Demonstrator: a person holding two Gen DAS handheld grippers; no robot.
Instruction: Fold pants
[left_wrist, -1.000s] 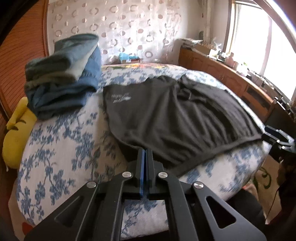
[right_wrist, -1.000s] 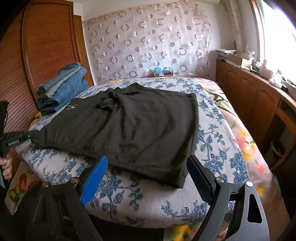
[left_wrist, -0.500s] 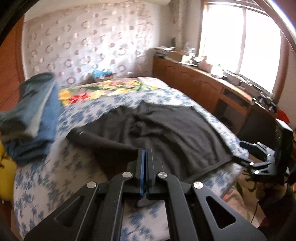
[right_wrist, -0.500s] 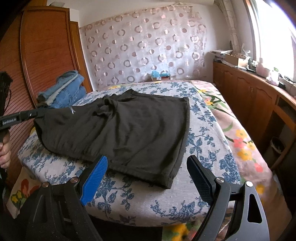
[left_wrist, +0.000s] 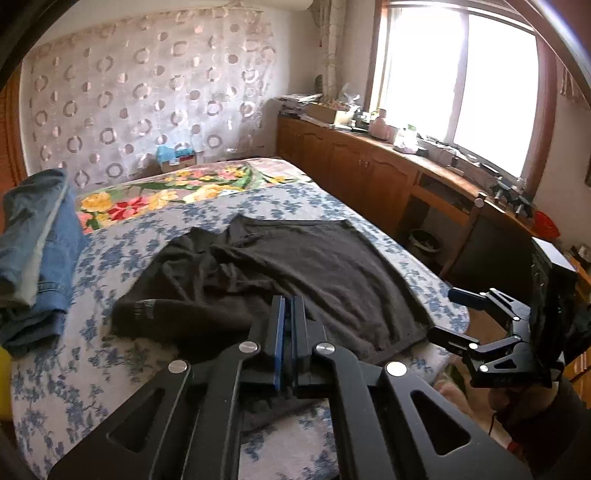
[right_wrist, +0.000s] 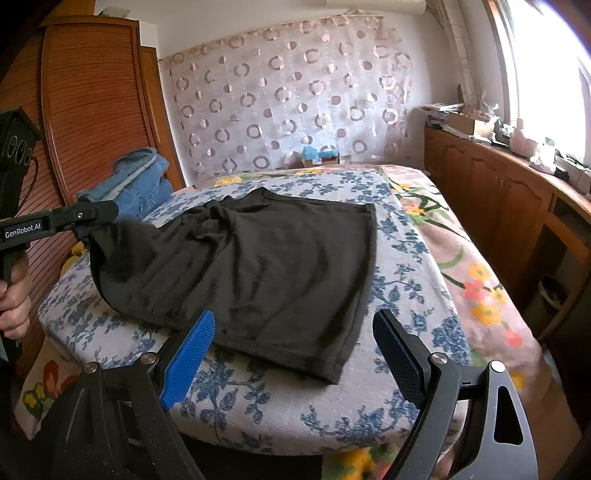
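Dark grey pants (right_wrist: 266, 266) lie spread on the blue-flowered bed (right_wrist: 406, 295); they also show in the left wrist view (left_wrist: 314, 266). My left gripper (left_wrist: 287, 306) is shut on the pants' near left corner and holds it lifted off the bed, so that side hangs in a fold; it shows in the right wrist view (right_wrist: 99, 216). My right gripper (right_wrist: 291, 354) is open and empty, just off the bed's near edge, in front of the pants' near right corner (right_wrist: 332, 373). It shows in the left wrist view (left_wrist: 448, 314).
A stack of folded blue jeans (left_wrist: 33, 251) sits on the bed's left side, also in the right wrist view (right_wrist: 136, 181). A wooden wardrobe (right_wrist: 92, 129) stands at the left. Wooden cabinets (right_wrist: 498, 206) with clutter run under the window at the right. A yellow pillow (left_wrist: 3, 384) lies at the left edge.
My left gripper has lifted the pants' corner off the bed and carried it up and toward the right. The pants' left side now folds over itself. My right gripper stays open.
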